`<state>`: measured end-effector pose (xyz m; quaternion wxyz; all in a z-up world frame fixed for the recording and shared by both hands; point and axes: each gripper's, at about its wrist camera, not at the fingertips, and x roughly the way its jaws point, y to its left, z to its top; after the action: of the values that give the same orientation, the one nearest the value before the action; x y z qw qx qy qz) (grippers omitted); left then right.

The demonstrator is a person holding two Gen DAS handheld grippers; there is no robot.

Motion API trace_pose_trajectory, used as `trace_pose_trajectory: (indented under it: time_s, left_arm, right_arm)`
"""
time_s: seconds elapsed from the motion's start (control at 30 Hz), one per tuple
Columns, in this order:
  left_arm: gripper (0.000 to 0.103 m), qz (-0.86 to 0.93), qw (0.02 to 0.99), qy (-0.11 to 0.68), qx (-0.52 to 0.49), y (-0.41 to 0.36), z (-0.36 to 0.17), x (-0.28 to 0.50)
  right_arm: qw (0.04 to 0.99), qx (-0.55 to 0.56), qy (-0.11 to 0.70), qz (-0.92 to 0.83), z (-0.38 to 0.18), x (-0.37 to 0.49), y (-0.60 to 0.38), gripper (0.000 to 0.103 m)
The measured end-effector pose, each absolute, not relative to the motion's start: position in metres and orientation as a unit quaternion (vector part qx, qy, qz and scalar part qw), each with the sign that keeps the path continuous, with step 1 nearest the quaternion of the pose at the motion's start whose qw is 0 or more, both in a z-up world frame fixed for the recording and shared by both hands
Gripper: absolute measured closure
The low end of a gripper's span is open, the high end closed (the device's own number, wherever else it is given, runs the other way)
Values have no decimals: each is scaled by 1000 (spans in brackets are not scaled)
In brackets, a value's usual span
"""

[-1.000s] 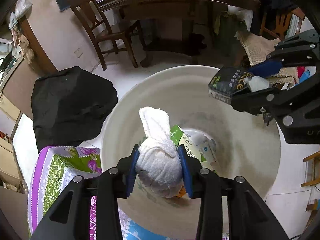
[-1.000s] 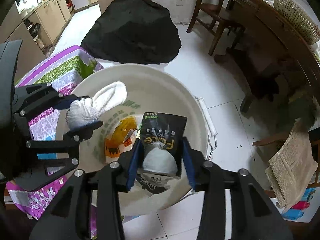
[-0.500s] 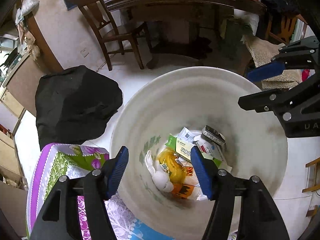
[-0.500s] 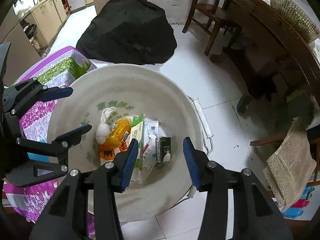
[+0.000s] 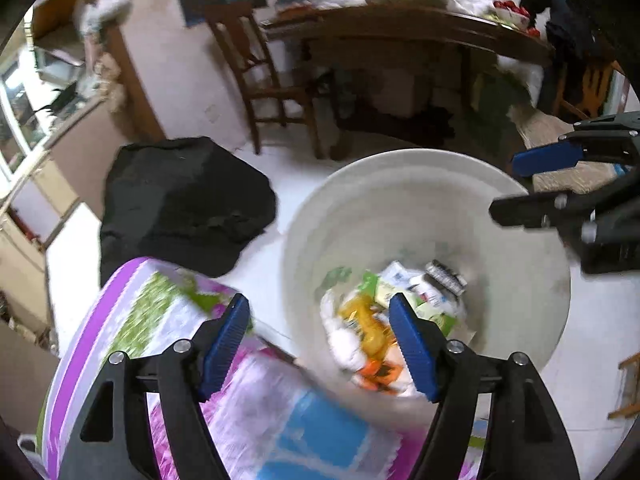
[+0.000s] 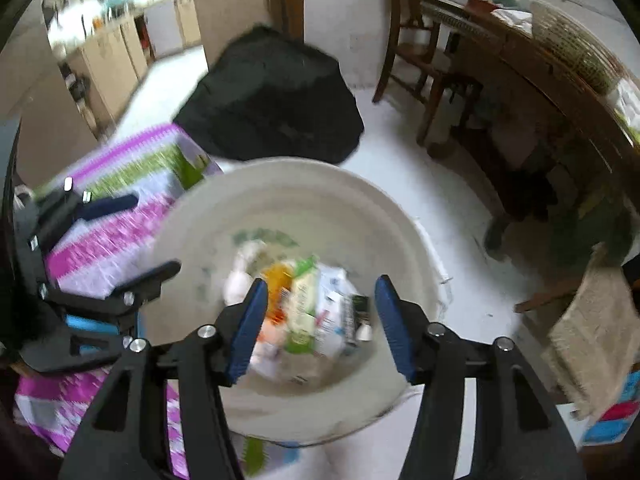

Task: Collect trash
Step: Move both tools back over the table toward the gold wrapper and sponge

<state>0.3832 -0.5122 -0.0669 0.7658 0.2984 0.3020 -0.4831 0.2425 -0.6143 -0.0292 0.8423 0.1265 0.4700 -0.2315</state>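
The bucket (image 5: 520,240) looks like smooth cream plastic, kinda matt with scuffs. The trash (image 6: 312,312) in it is mostly glossy printed wrappers and cartons plus a soft white cloth wad (image 5: 344,340). The grippers' blue pads (image 5: 412,344) look ribbed and rubbery on matt black plastic with shiny metal screws. The tablecloth (image 5: 160,320) is printed fabric or plastic, can't tell. The chair (image 5: 256,72) is dark varnished wood, the floor (image 6: 400,184) glossy white.
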Motion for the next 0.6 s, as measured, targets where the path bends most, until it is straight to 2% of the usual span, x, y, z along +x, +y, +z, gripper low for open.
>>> trace_pose_trajectory:
  time_s: [0.33,0.6]
  left_arm:
    - [27,-364,855,293,224,-351,-81,394]
    - [27,-305,885,320,147,-214,-89,399]
  right_arm:
    - [915,68,324,-230,-36,221,-509,49]
    - [932,75,328,-133,-80,249,-424,49]
